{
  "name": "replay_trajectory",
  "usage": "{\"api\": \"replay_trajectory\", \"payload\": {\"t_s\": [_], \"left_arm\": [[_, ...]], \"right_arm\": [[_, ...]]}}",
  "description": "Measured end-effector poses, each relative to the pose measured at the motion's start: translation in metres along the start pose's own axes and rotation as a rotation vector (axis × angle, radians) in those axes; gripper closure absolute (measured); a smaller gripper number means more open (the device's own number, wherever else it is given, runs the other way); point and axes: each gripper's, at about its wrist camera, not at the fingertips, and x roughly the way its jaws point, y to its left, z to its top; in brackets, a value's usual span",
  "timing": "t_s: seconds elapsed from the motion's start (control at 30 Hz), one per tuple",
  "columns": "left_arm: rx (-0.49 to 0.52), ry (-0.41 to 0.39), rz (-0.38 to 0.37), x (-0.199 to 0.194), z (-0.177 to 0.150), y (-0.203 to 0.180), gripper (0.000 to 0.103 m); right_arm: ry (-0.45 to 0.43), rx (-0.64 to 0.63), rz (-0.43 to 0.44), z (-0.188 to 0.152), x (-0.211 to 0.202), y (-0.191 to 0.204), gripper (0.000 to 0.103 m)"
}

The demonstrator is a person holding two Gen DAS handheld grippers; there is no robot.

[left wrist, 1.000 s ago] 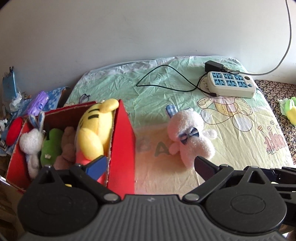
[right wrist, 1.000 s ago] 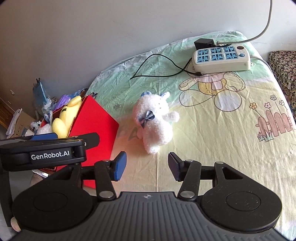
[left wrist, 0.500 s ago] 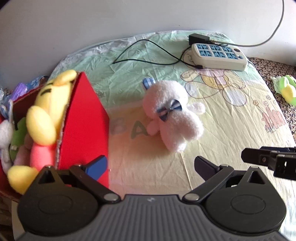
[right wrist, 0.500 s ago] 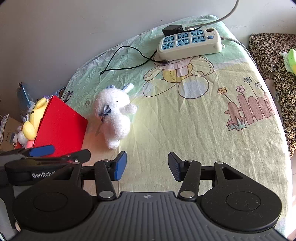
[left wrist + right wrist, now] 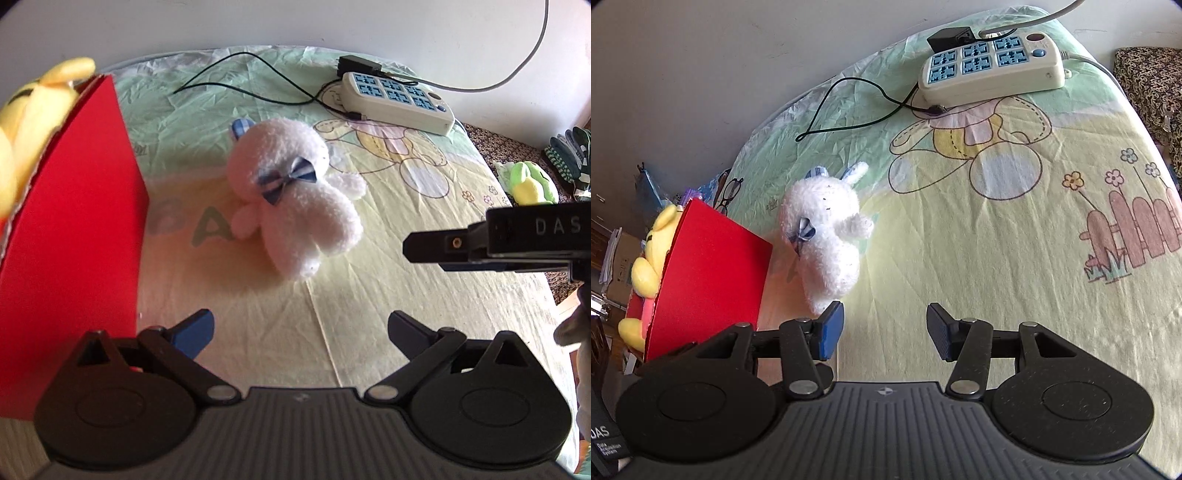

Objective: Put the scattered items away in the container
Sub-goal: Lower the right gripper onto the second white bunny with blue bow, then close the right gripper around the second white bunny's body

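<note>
Wrinkled cartoon-print bedsheet (image 5: pixel 388 280) bearing 1 fluffy white plush rabbit (image 5: pixel 295 199) beside a red cardboard box (image 5: pixel 70 236); left gripper (image 5: pixel 301 330) and right gripper (image 5: pixel 884 330) spread, empty.

Red box (image 5: pixel 74 236) interior hidden by its wall; yellow plush (image 5: pixel 22 122) cut off at left edge.
</note>
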Motion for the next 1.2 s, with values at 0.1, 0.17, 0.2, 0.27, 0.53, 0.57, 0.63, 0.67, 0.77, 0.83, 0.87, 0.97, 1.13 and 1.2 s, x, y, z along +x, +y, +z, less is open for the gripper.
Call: {"api": "replay_trajectory", "payload": {"t_s": [0.1, 0.17, 0.2, 0.27, 0.53, 0.57, 0.63, 0.67, 0.77, 0.83, 0.87, 0.97, 1.13, 1.2], "left_arm": [[0.005, -0.023, -0.012, 0.004, 0.005, 0.001, 0.003], [0.015, -0.053, -0.011, 0.005, 0.009, 0.000, 0.003], [0.019, -0.065, -0.019, 0.006, 0.011, 0.000, 0.003], [0.032, -0.080, -0.037, 0.009, 0.016, -0.001, 0.003], [0.042, -0.070, -0.098, 0.024, 0.026, 0.005, 0.010], [0.038, -0.063, -0.112, 0.026, 0.027, 0.007, 0.011], [0.033, -0.052, -0.139, 0.030, 0.029, 0.008, 0.017], [0.036, -0.047, -0.151, 0.031, 0.029, 0.007, 0.019], [0.054, -0.050, -0.168, 0.027, 0.028, 0.003, 0.023], [0.059, -0.044, -0.192, 0.023, 0.025, 0.004, 0.027], [0.063, -0.037, -0.203, 0.021, 0.023, 0.004, 0.030], [0.084, -0.023, -0.242, 0.011, 0.015, 0.005, 0.032], [0.118, -0.001, -0.303, -0.005, -0.004, 0.004, 0.031], [0.126, -0.014, -0.304, -0.013, -0.008, 0.004, 0.027]], "right_arm": [[0.022, -0.017, 0.027, 0.014, 0.008, 0.003, 0.050], [0.035, -0.034, 0.046, 0.022, 0.015, 0.008, 0.050], [0.039, -0.041, 0.053, 0.025, 0.018, 0.011, 0.050], [0.044, -0.059, 0.075, 0.032, 0.025, 0.015, 0.046], [0.120, -0.103, 0.120, 0.046, 0.062, 0.022, 0.060], [0.126, -0.087, 0.137, 0.046, 0.064, 0.020, 0.065], [0.130, -0.057, 0.159, 0.045, 0.065, 0.016, 0.067], [0.128, -0.045, 0.162, 0.044, 0.065, 0.015, 0.068], [0.122, -0.013, 0.165, 0.042, 0.062, 0.011, 0.070], [0.115, -0.001, 0.169, 0.038, 0.057, 0.010, 0.071], [0.114, 0.005, 0.169, 0.036, 0.055, 0.009, 0.071], [0.122, 0.033, 0.178, 0.027, 0.047, 0.003, 0.072], [0.153, 0.024, 0.170, 0.003, 0.038, -0.001, 0.070], [0.158, 0.020, 0.157, -0.002, 0.035, -0.003, 0.067]]}}
